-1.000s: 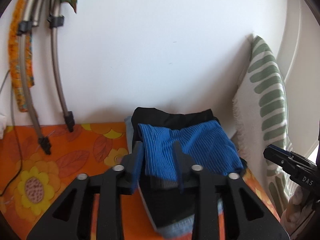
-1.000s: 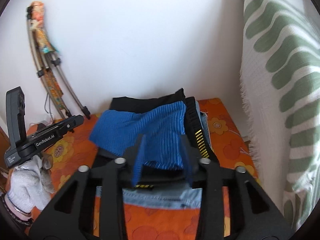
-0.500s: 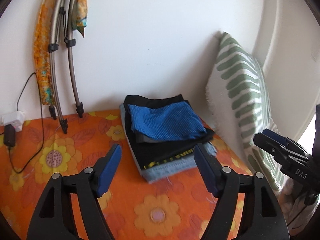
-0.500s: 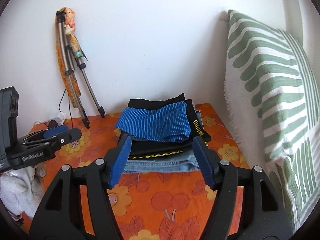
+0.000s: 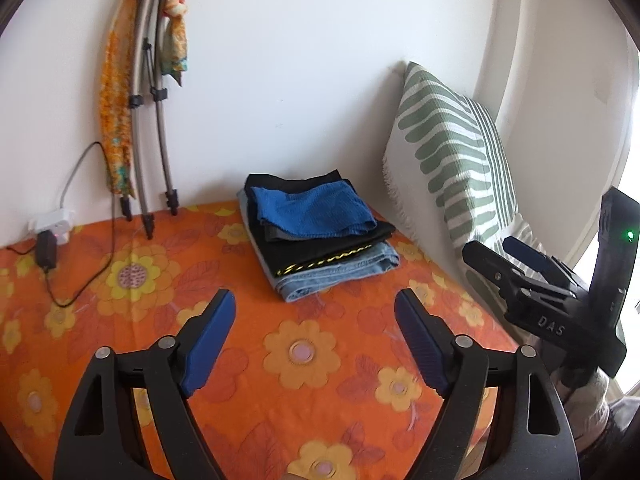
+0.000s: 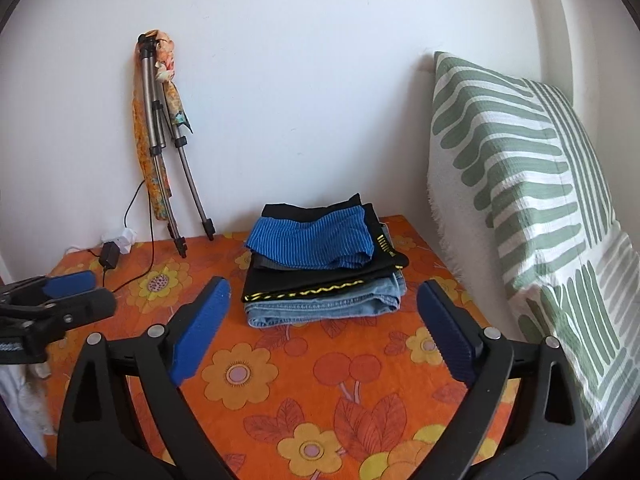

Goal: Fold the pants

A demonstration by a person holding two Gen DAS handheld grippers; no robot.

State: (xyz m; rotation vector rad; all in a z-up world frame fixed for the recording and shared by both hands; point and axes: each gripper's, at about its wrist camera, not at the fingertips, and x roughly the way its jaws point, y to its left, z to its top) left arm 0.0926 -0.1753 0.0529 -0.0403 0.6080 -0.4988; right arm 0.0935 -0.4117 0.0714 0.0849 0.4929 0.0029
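Note:
A folded blue striped pair of pants (image 5: 314, 213) (image 6: 310, 238) lies on top of a stack of folded clothes, over black pants (image 5: 320, 246) (image 6: 316, 280) and light denim jeans (image 5: 340, 274) (image 6: 324, 306). The stack sits at the back of the orange flowered cloth (image 5: 300, 360) (image 6: 304, 380), near the wall. My left gripper (image 5: 314, 304) is open and empty, well in front of the stack. My right gripper (image 6: 323, 292) is open and empty, also in front of it. Each gripper shows in the other's view, the right one (image 5: 516, 260) and the left one (image 6: 66, 286).
A green-and-white patterned cushion (image 5: 452, 152) (image 6: 516, 184) leans at the right of the stack. A folded tripod with a scarf (image 5: 150, 120) (image 6: 160, 140) leans on the wall at the left. A power strip and a black adapter with cable (image 5: 46, 246) (image 6: 110, 258) lie at the back left.
Both grippers have let go of the blue pants on the stack, opened, and pulled back away from it. The blue pants now rest on top.

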